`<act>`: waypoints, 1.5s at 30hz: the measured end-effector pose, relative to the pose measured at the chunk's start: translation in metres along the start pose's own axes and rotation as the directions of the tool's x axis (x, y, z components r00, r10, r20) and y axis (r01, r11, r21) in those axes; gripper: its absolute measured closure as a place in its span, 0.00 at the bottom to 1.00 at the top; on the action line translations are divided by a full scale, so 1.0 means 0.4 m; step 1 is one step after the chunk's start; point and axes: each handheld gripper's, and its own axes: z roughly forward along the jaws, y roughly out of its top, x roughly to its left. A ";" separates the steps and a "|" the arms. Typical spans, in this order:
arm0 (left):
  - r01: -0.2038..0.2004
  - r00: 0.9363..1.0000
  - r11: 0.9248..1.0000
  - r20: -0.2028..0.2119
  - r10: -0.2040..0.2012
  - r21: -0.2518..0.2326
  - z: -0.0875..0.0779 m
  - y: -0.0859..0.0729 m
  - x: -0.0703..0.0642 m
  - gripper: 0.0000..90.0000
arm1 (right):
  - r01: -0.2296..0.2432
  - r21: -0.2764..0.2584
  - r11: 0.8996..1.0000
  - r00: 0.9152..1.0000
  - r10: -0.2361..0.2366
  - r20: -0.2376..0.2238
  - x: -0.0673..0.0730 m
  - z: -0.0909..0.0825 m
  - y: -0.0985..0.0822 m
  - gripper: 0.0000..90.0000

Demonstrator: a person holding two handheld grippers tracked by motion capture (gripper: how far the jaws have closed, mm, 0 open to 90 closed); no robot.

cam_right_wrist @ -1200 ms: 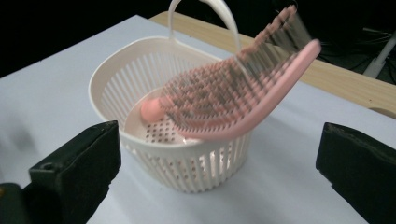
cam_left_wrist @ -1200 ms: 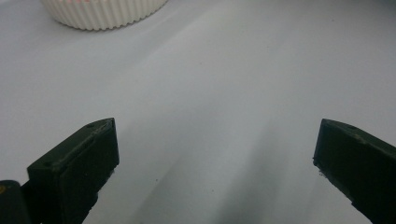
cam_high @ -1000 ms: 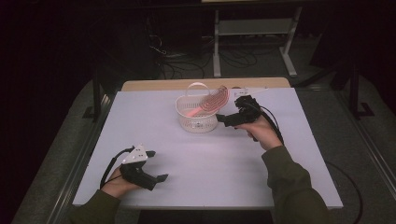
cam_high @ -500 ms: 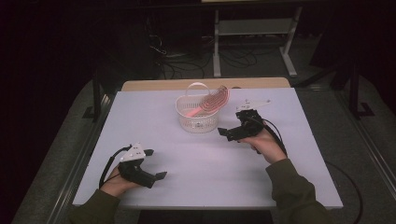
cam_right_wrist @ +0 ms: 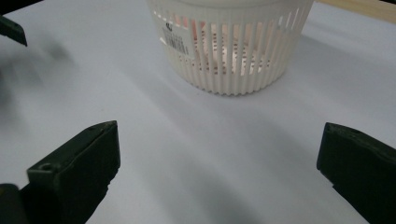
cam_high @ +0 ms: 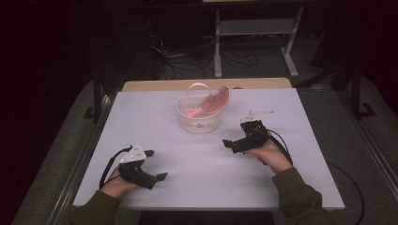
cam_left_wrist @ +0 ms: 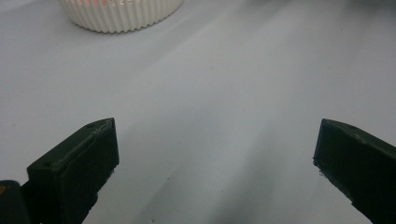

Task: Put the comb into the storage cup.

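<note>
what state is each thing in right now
left gripper: open, empty, low over the table
right gripper: open, empty, pointed toward the basket
white basket: upright on the table, handle up
pink ribbed thing: in the basket, leaning over its rim
table: bare between the grippers

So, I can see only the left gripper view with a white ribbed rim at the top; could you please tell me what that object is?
Observer: It is a white slatted basket with a looped handle, standing on the table.
Operator: Thank you; is there anything inside it?
Observer: Yes, a pink ribbed, disc-like item leans in it and sticks out above the rim.
Operator: And where is the right gripper, please?
Observer: The right gripper is on the basket's near right, apart from it, jaws open and holding nothing.
</note>
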 end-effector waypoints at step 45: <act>-0.003 1.000 1.000 -0.003 0.003 -0.009 -0.002 0.000 -0.002 0.00 | -0.024 -0.003 1.000 0.999 0.024 0.022 0.041 -0.127 -0.201 0.00</act>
